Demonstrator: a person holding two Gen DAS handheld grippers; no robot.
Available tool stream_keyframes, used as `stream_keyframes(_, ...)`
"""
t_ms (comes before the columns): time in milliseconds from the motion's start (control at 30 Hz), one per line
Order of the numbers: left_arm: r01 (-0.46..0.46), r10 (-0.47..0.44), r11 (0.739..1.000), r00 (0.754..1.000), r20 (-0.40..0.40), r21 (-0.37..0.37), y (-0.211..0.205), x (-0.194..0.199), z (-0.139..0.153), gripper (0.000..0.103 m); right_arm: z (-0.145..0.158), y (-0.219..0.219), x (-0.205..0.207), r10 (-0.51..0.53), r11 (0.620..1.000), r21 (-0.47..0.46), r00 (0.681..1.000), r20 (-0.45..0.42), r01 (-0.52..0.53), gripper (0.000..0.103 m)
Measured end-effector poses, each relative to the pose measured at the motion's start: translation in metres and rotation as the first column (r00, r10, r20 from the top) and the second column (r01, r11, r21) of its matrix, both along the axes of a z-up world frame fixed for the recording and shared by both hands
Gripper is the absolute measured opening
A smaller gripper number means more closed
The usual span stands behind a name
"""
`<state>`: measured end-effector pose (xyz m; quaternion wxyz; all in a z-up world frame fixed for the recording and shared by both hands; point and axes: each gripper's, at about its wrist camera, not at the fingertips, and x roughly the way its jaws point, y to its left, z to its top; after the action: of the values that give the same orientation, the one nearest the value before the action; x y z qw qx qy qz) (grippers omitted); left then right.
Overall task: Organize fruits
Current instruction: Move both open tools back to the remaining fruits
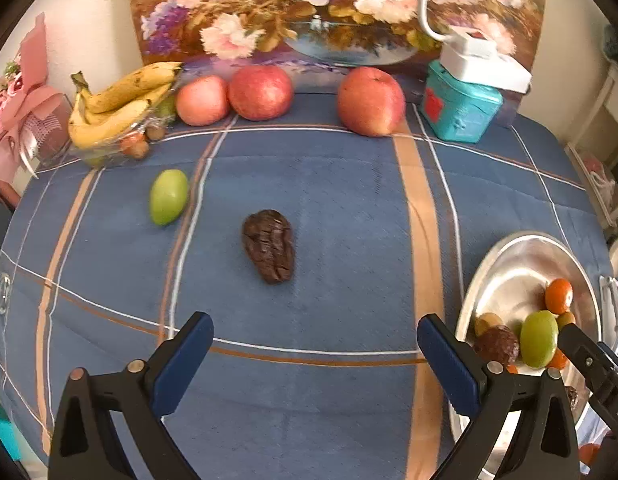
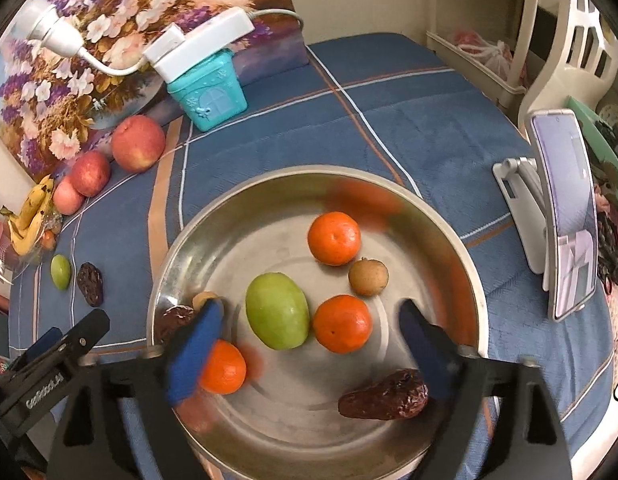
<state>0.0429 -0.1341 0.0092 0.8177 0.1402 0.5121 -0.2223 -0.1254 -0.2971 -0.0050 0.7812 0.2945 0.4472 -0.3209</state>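
My left gripper (image 1: 315,354) is open and empty, low over the blue cloth. A dark wrinkled date (image 1: 269,246) lies just ahead of it, and a small green fruit (image 1: 169,197) lies further left. My right gripper (image 2: 311,336) is open over the steel bowl (image 2: 465,248), empty. The bowl holds a green fruit (image 2: 277,311), three oranges (image 2: 335,239), a small brown fruit (image 2: 368,277) and two dates (image 2: 385,399). The bowl also shows in the left wrist view (image 1: 513,276), at the right.
Three red apples (image 1: 371,101) and a banana bunch (image 1: 121,104) line the back by a flower painting. A teal box (image 1: 459,106) with a white power strip stands back right. A phone on a stand (image 2: 567,216) is right of the bowl.
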Motion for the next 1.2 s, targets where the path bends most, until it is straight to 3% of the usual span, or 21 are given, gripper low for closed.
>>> stream_keyframes(667,-0.05,0.049,0.999,0.997,0.055,0.012,0.058,0.041,0.011,0.103,0.002,0.024,0.024,0.064,0.997,-0.035,0.998,-0.006,-0.064,0.1)
stream_keyframes(933,-0.134,0.133,0.989,0.991,-0.01,-0.065,0.101,0.075,0.011,0.103,0.011,0.048,0.05,0.136,0.99,-0.047,0.99,0.047,-0.133,0.1)
stream_keyframes(1200,-0.12,0.114,0.988,0.992,-0.06,-0.1,0.123,0.106,0.013,0.103,0.02,0.076,0.079,0.219,0.976,-0.039,0.97,0.102,-0.216,0.1)
